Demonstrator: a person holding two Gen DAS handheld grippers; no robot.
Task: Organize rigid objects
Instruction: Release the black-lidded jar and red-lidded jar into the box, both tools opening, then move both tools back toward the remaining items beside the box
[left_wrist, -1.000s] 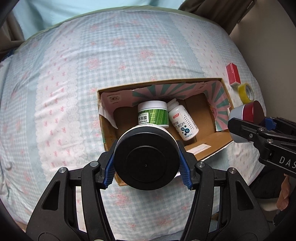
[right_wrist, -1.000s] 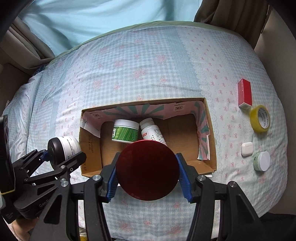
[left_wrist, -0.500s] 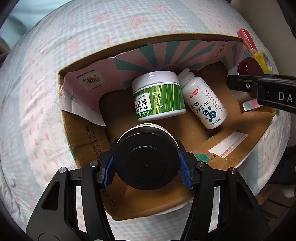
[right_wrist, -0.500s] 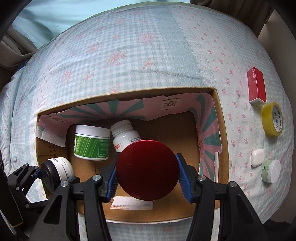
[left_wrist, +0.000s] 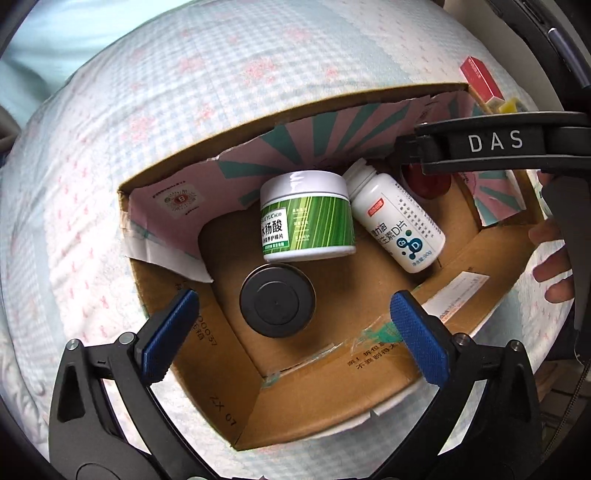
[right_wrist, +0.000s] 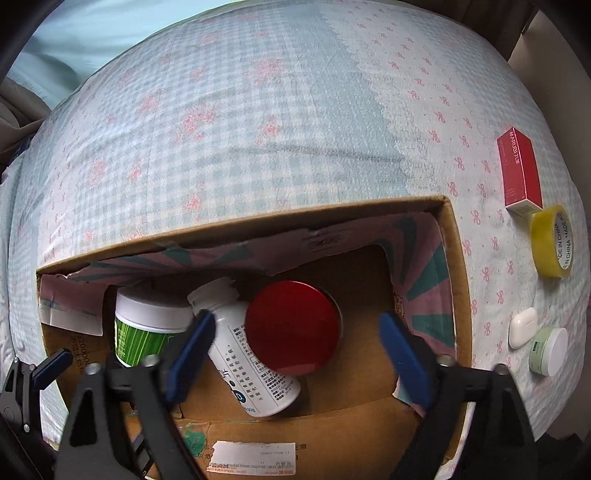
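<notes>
An open cardboard box (left_wrist: 369, 373) (right_wrist: 454, 266) lies on a bed. Inside it, a black-lidded jar (left_wrist: 277, 305) stands below my open left gripper (left_wrist: 295, 328), apart from its pads. A red-lidded jar (right_wrist: 293, 328) (left_wrist: 424, 182) stands below my open right gripper (right_wrist: 295, 354), also free of the pads. A green-labelled white jar (left_wrist: 306, 218) (right_wrist: 147, 328) and a white pill bottle (left_wrist: 397, 219) (right_wrist: 251, 365) lie on their sides between the two jars.
On the checked bedspread right of the box lie a red carton (right_wrist: 519, 171), a yellow tape roll (right_wrist: 552, 240), a white earbud case (right_wrist: 521, 327) and a small pale green jar (right_wrist: 548, 350). The bed edge drops off at the right.
Both grippers moved down into the box and opened. The black-lidded jar and the red-lidded jar, held before, now stand on the box floor.
</notes>
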